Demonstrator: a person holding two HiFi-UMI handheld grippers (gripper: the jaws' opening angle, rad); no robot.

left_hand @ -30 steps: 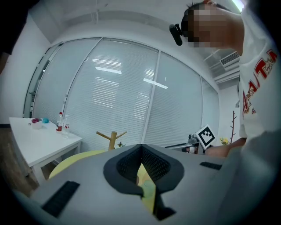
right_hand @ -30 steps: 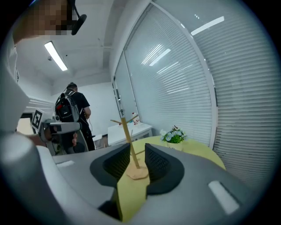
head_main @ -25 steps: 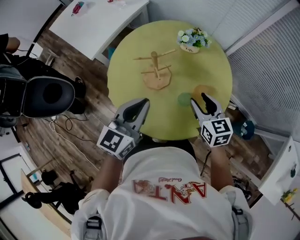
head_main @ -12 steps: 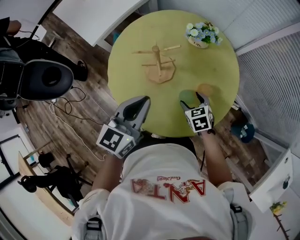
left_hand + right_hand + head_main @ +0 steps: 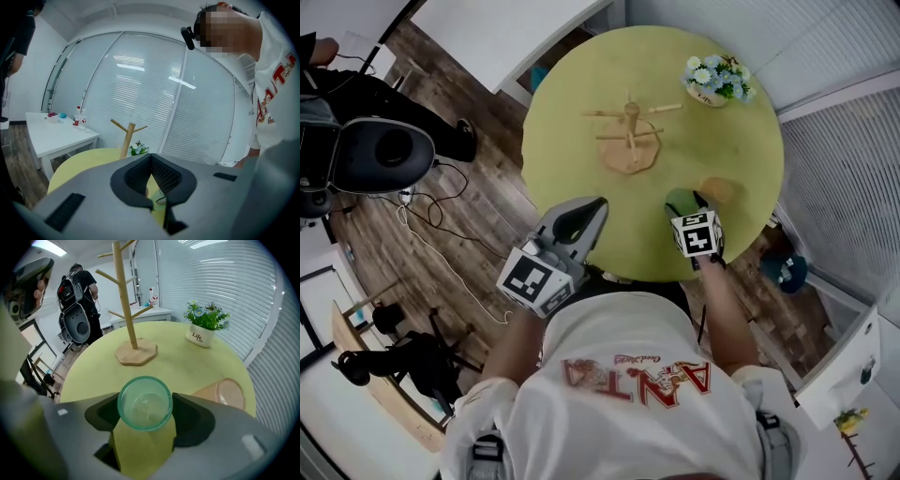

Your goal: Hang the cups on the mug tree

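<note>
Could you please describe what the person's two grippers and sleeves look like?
Both the left gripper and the right gripper have grey shells and black ribbed pads; each carries a white cube printed with black square markers. The person wears a white short-sleeved T-shirt with red lettering.

Green cup (image 5: 144, 403) upright, orange cup (image 5: 224, 394) on its side beside it, wooden mug tree (image 5: 125, 301) beyond

This looks like an office or lab room: long white slatted blinds (image 5: 140, 93) cover glazed walls, and the floor (image 5: 478, 178) is wood-look plank with loose cables (image 5: 441, 244) trailing over it. A black swivel chair (image 5: 380, 155) stands near a plain white desk (image 5: 56, 136) bearing bottles (image 5: 77, 117). A round yellow-green desk (image 5: 581, 112) carries a small potted flower arrangement (image 5: 717, 80).
</note>
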